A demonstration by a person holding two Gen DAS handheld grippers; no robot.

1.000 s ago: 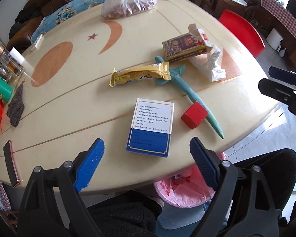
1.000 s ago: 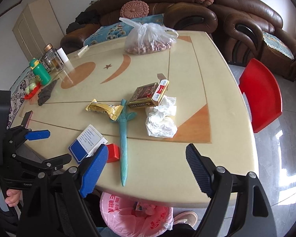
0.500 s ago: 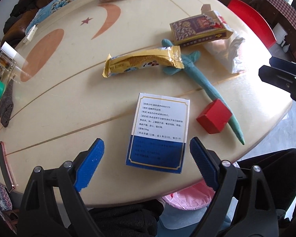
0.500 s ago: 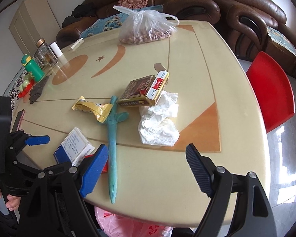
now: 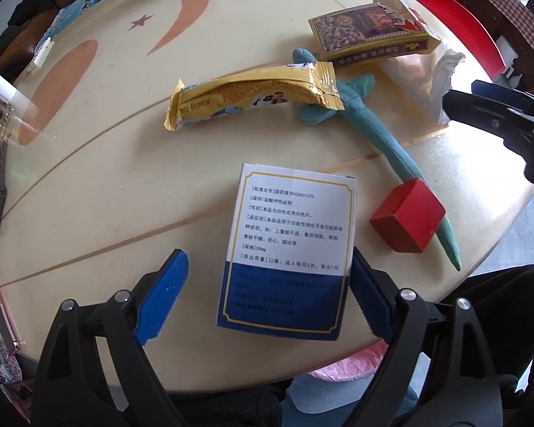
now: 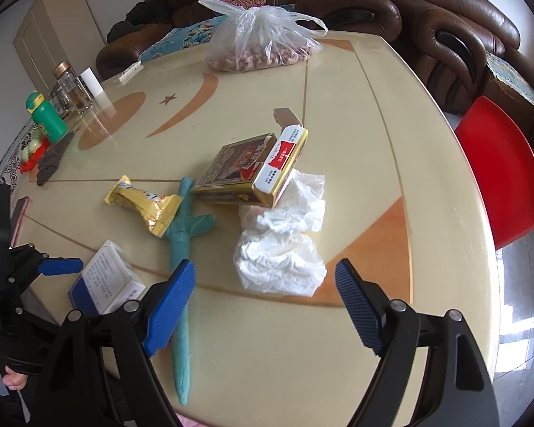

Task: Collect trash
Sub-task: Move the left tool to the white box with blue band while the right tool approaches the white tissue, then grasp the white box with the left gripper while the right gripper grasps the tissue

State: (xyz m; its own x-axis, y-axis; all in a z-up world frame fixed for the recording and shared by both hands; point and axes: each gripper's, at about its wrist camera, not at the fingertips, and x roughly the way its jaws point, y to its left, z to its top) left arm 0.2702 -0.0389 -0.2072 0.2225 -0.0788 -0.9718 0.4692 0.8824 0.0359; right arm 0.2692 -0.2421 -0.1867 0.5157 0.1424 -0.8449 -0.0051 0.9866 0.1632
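Your left gripper (image 5: 267, 295) stands open astride the blue-and-white box (image 5: 290, 249); your right gripper (image 6: 265, 306) gapes empty before the crumpled tissue (image 6: 281, 252). Next, close and lift.

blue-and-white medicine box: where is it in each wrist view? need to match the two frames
Left wrist: the blue-and-white medicine box lies centre-low, between the open left gripper's fingers.
Right wrist: the same box sits at lower left, beside the left gripper, partly behind the right gripper's left finger.
Shared landmark: the teal toy sword, right of the box in both.
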